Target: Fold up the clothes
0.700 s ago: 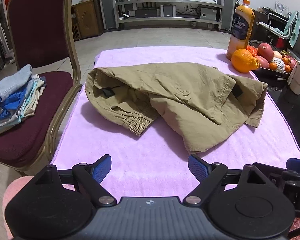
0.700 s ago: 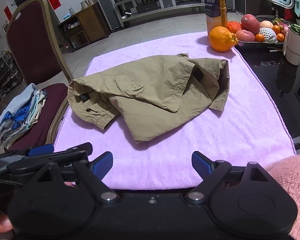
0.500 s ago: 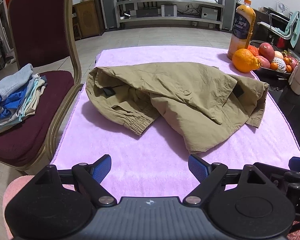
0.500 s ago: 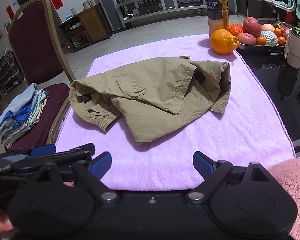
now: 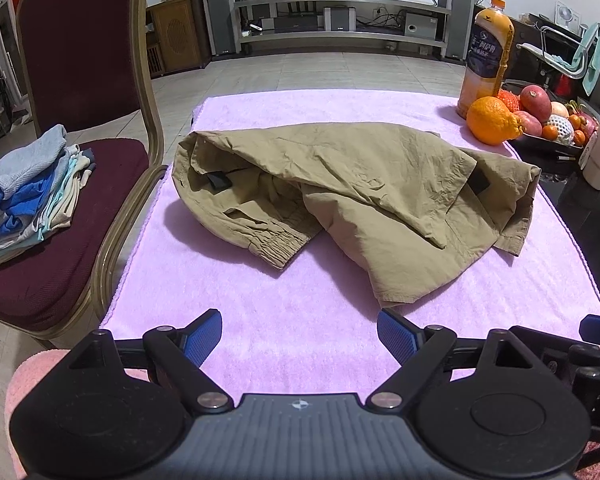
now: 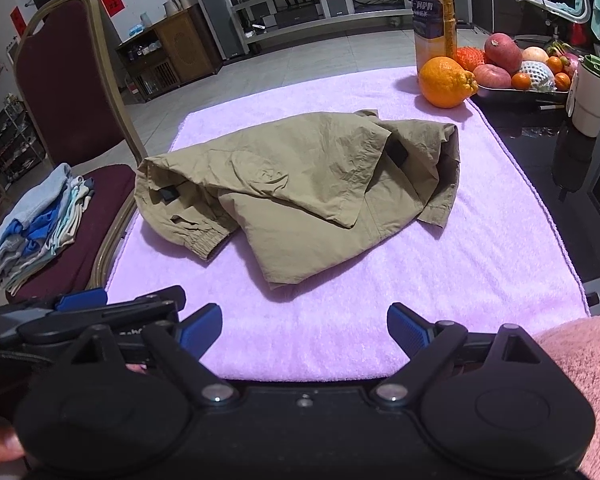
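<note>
A crumpled khaki garment point(image 5: 352, 196) point(image 6: 300, 184) lies in a heap in the middle of a lilac towel point(image 5: 284, 320) point(image 6: 320, 320) spread over the table. My left gripper point(image 5: 300, 332) hovers open over the towel's near edge, short of the garment, nothing between its blue pads. My right gripper point(image 6: 304, 332) is open too, beside it at the same near edge, also empty. In the right wrist view the left gripper's fingers point(image 6: 84, 300) show at the lower left.
A maroon chair point(image 5: 60, 184) stands left of the table with a pile of folded clothes point(image 5: 28, 184) point(image 6: 36, 224) on its seat. At the far right are a juice bottle point(image 5: 488, 56), a large orange point(image 5: 492, 120), a fruit tray point(image 6: 516, 92) and a white cup point(image 6: 592, 96).
Both grippers have edged slightly back and up from the garment; the view has shifted a little. Neither jaw has moved, and the garment lies as before.
</note>
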Available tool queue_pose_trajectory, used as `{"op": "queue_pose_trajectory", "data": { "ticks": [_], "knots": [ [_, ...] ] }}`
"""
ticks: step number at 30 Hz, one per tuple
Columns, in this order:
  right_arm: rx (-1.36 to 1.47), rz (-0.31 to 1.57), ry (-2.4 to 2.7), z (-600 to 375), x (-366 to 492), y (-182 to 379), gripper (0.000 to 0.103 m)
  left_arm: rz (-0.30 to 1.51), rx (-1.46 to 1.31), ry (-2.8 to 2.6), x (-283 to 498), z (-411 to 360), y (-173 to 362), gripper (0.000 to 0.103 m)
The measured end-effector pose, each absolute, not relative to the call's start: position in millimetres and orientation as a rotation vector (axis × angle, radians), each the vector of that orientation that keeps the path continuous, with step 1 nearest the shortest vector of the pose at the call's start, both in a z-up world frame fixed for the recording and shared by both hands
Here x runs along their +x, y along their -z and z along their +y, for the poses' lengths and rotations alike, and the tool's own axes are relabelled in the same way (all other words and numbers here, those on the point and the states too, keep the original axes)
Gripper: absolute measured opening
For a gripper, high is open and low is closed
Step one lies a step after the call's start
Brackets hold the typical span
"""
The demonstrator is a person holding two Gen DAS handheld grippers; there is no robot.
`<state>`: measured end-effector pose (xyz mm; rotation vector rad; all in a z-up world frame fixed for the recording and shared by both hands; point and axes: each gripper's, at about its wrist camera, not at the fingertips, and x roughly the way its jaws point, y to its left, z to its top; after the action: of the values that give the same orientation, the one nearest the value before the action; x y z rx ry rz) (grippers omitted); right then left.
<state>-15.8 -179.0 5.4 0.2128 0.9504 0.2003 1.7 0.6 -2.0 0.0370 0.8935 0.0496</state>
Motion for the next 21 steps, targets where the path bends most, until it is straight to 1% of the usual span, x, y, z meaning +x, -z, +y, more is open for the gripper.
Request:
{"op": "queue_pose_trajectory", "data": {
  "ticks": [21],
  "knots": [
    [0.21,0.962,-0.212,-180.4,-17.4,2.0,0.092,0.897,0.043,-0.053,1.8,0.3,2.2,0.086]
  ]
}}
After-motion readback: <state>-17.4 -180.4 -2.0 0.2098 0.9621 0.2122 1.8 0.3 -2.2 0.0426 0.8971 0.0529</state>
